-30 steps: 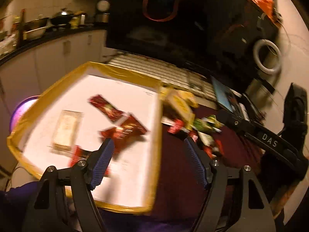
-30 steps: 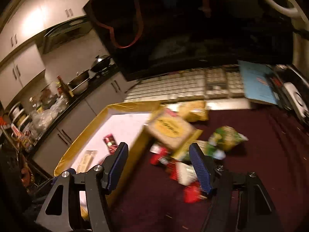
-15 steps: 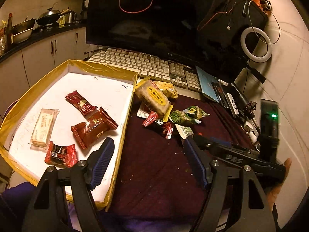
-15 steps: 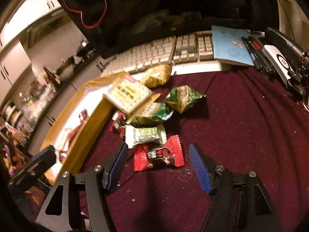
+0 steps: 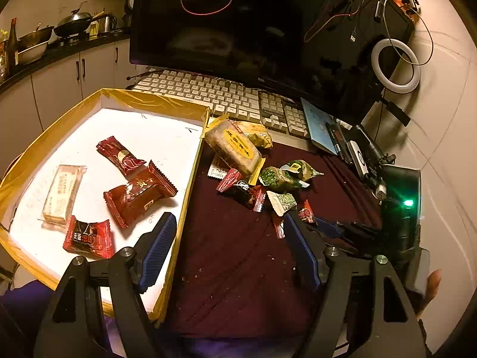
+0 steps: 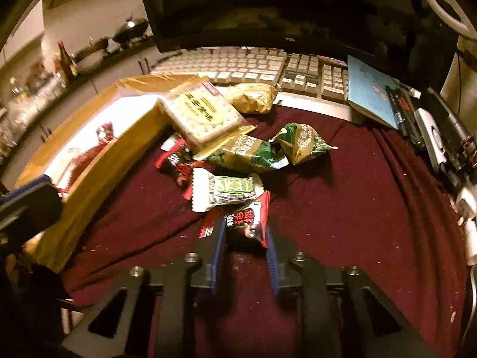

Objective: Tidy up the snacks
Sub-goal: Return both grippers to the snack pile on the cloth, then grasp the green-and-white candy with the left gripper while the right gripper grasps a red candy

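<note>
A pile of snack packets lies on the maroon cloth [image 6: 342,208]: a cracker pack [image 6: 202,113], a yellow bag [image 6: 253,97], two green bags [image 6: 304,143], a white-green packet [image 6: 229,189]. At the pile's near edge my right gripper [image 6: 244,226] is shut on a red packet [image 6: 238,217], which crumples between the pads. The same red packet [image 5: 305,211] and right gripper [image 5: 311,220] show in the left wrist view. My left gripper [image 5: 229,226] hangs open and holds nothing, above the right wall of the yellow-rimmed box [image 5: 190,179]. Several snacks lie in the box, among them a large red pack [image 5: 140,194].
Behind the pile stand a white keyboard [image 5: 208,89] and a dark monitor [image 5: 253,29]. A blue booklet [image 5: 319,128], pens and small devices line the cloth's right edge, with a ring light [image 5: 395,65] beyond. A kitchen counter with pots runs at far left.
My right gripper dropped onto the near edge of the pile and its jaws closed on the red packet. The left gripper swung slightly a second ago, then held still, open.
</note>
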The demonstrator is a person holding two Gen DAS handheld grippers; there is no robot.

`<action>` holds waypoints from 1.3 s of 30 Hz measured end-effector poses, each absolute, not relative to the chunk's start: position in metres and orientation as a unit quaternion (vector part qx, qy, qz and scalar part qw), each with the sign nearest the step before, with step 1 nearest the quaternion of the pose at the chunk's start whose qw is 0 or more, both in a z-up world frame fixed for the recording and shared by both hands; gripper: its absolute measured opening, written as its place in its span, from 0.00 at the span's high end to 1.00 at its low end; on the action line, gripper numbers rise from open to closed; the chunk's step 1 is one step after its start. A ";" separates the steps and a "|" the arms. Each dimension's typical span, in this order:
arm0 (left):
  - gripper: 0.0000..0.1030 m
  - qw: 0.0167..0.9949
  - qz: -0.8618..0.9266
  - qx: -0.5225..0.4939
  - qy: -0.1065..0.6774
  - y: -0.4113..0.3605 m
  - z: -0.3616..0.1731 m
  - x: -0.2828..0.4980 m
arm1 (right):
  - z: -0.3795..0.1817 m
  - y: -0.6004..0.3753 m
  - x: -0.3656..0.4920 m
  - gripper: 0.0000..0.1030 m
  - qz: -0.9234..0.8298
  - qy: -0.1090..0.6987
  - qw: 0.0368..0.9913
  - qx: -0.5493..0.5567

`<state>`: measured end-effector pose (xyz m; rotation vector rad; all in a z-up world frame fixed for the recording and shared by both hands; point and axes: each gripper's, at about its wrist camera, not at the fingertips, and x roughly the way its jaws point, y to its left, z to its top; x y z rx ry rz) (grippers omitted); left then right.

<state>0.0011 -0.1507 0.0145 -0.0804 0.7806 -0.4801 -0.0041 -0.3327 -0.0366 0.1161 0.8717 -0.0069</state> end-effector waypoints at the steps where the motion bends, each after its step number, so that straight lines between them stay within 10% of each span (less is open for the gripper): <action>1: 0.28 0.895 -0.234 -0.042 0.377 -0.150 0.015 0.002 | -0.035 -0.336 -0.006 0.76 0.006 0.421 0.905 0.066; 18: 0.28 0.857 -0.327 0.105 0.385 -0.259 -0.001 0.031 | -0.019 -0.428 -0.021 0.76 -0.103 0.322 0.922 0.188; 22: 0.52 0.838 -0.334 0.149 0.406 -0.284 -0.021 0.041 | -0.020 -0.437 -0.022 0.76 -0.097 0.313 0.923 0.200; 39: 0.84 0.842 -0.307 0.110 0.429 -0.273 -0.037 0.041 | -0.020 -0.432 -0.022 0.76 -0.076 0.314 0.926 0.194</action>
